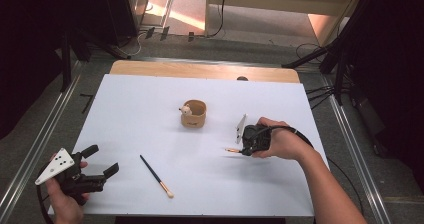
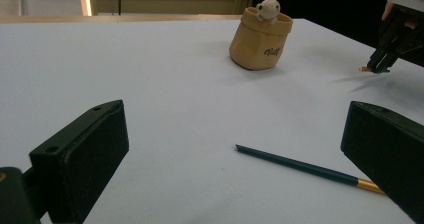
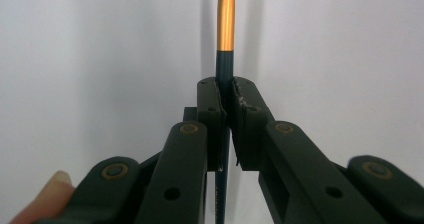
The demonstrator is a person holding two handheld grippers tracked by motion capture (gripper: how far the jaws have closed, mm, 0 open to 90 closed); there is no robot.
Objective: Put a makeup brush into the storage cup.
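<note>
- White table [image 1: 150, 109] under dim surroundings carries a tan pot [image 1: 194, 113] at centre.
- Right hand-held gripper [image 1: 245, 150] is clamped on a makeup brush [image 3: 225, 39], its long axis pointing left, the pot up-left of it.
- Left hand-held gripper [image 1: 102, 161] gapes wide, nearer the second brush [image 1: 156, 175].

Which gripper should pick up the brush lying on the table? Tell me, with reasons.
Left. The left gripper is open with the loose brush lying just ahead of it. The right gripper is shut on a second brush.
</note>
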